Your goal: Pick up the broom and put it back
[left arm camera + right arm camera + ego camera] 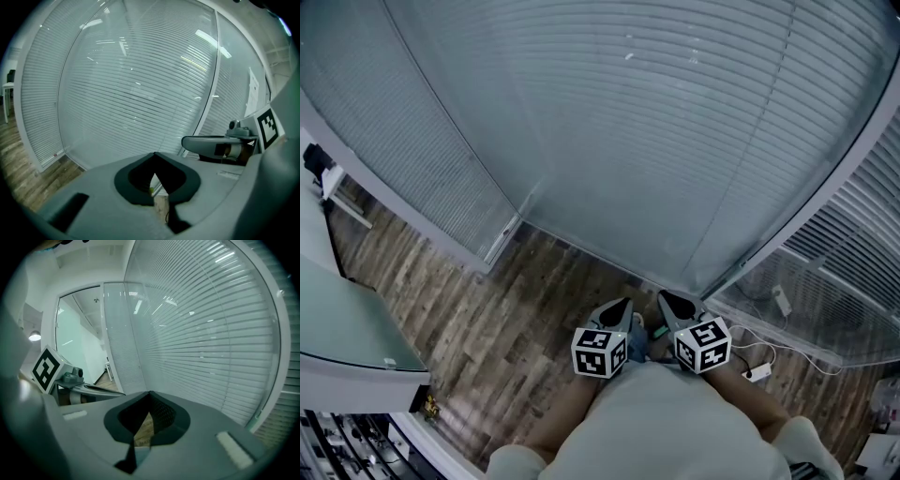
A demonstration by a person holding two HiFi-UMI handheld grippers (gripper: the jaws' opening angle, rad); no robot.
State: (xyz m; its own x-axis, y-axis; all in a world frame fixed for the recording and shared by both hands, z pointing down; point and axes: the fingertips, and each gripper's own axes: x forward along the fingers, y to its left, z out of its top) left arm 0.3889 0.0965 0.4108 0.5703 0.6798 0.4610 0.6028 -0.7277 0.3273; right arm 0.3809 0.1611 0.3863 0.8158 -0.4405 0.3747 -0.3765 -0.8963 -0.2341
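No broom shows in any view. My left gripper point(622, 303) and right gripper point(662, 296) are held side by side close to my body, pointing at the glass wall with blinds point(656, 131). Both are shut, tips together, with nothing between them. In the left gripper view the left gripper point(153, 154) has its dark jaws meeting at a point, and the right gripper point(211, 142) passes on the right. Seen from its own camera, the right gripper point(149, 393) is likewise closed, with the left gripper point(89, 389) at the left.
Wood plank floor point(487, 309) runs along the foot of the glass wall. A white cable and adapter point(758, 372) lie on the floor at the right. A pale desk edge point(347, 328) stands at the left, with a chair point(321, 167) far left.
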